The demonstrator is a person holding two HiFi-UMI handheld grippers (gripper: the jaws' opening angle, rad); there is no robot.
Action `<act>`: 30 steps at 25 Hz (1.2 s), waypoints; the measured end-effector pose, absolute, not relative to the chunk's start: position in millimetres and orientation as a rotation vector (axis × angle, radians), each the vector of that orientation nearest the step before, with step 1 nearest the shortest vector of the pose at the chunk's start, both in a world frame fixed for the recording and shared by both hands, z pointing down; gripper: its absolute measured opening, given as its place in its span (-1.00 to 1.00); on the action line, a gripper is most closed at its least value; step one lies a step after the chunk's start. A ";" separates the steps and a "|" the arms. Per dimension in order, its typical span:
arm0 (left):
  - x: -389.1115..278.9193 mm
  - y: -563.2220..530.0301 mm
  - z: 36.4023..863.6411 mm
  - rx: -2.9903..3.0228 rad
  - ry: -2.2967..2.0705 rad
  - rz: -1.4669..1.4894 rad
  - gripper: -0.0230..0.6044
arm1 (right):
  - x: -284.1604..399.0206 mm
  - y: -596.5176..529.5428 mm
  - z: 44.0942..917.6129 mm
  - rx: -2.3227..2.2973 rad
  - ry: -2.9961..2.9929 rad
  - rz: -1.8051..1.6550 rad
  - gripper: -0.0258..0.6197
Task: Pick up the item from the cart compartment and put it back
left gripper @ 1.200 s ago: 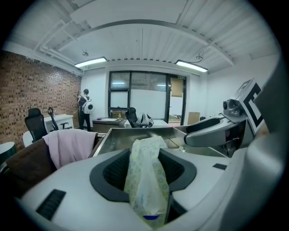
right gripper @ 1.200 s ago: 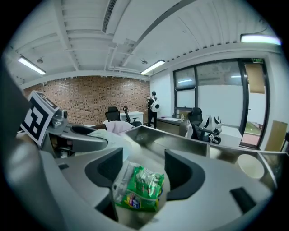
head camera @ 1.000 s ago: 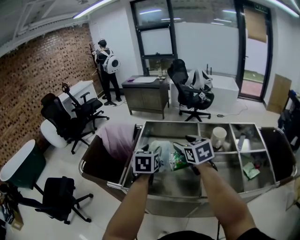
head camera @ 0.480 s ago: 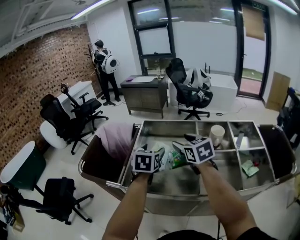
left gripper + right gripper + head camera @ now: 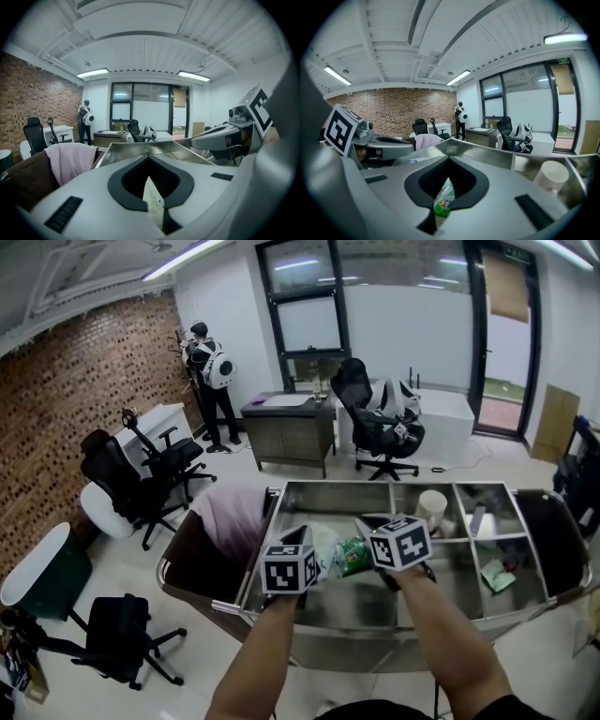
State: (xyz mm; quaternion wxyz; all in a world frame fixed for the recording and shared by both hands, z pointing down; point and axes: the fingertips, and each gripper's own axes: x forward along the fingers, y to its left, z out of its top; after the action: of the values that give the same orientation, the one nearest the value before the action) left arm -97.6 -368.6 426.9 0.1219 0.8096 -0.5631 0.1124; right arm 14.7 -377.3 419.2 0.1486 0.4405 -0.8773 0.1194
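steel cart (image 5: 330, 493) — brick wall (image 5: 73, 397)

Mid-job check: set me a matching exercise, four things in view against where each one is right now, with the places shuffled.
Things:
1. white cup
2. pink cloth
3. green packet
4. person with a white backpack

Places:
a. by the brick wall
b. in a small rear compartment of the cart
c. draped at the cart's left end
d. over the cart's large compartment

Pairs: 1-b, 2-c, 3-d, 4-a
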 end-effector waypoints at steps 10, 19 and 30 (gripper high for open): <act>-94.1 -325.8 391.4 2.460 -1.680 0.148 -0.93 | 21.0 -337.3 393.3 1.280 -2.646 0.316 -0.86; -82.9 -263.0 360.7 2.554 -1.651 -0.048 -0.93 | 40.8 -269.1 348.4 1.327 -2.814 0.185 -0.86; -73.5 -211.4 368.1 2.612 -1.616 -0.031 -0.93 | 71.8 -207.4 376.1 1.370 -2.808 0.221 -0.86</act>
State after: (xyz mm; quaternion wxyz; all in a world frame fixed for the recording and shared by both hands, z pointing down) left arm -73.5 -211.4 368.1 0.0350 0.8499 -0.5257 -0.0101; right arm 71.8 -207.4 376.1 0.0049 0.4374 -0.8965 0.0705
